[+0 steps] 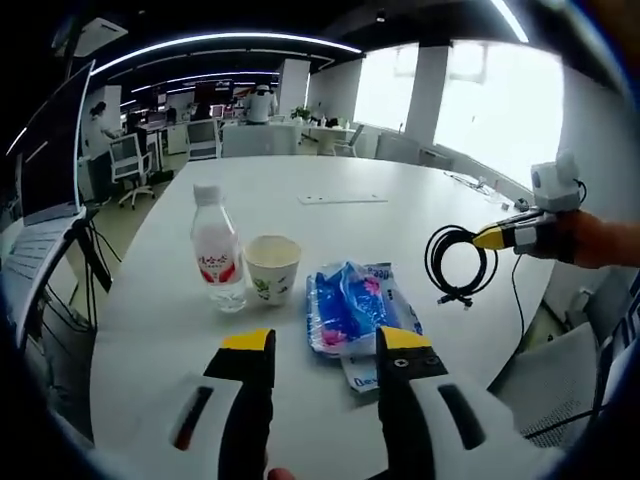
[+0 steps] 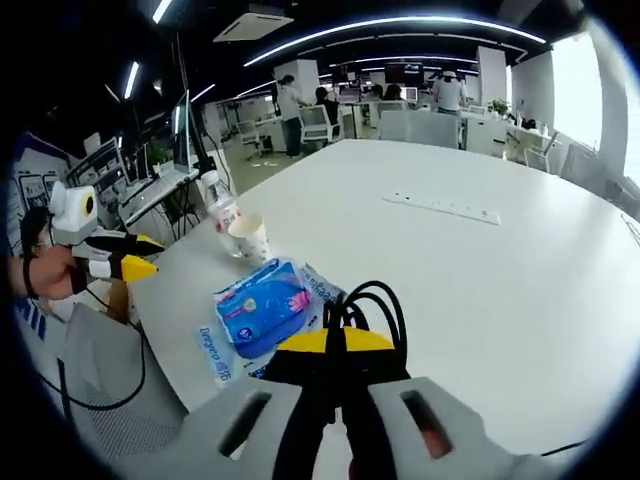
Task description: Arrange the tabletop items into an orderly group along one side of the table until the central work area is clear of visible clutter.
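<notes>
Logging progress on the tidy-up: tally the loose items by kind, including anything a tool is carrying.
Water bottle: 1
Paper cup: 1
Blue wipes pack: 1
Coiled black cable, carried by the right tool: 1
Total: 4

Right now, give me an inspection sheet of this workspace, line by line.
Surface: white round table, mostly bare, with a flush panel mid-table.
Job's things: water bottle, paper cup and blue wipes packet grouped near the edge.
Clutter: nothing seen beyond those.
Grippers: left tongs open above the packet; right tongs shut on the black cable coil.
Cables: coil lifted off the table.
Surroundings: open office with desks, chairs, monitors, people at the back.
</notes>
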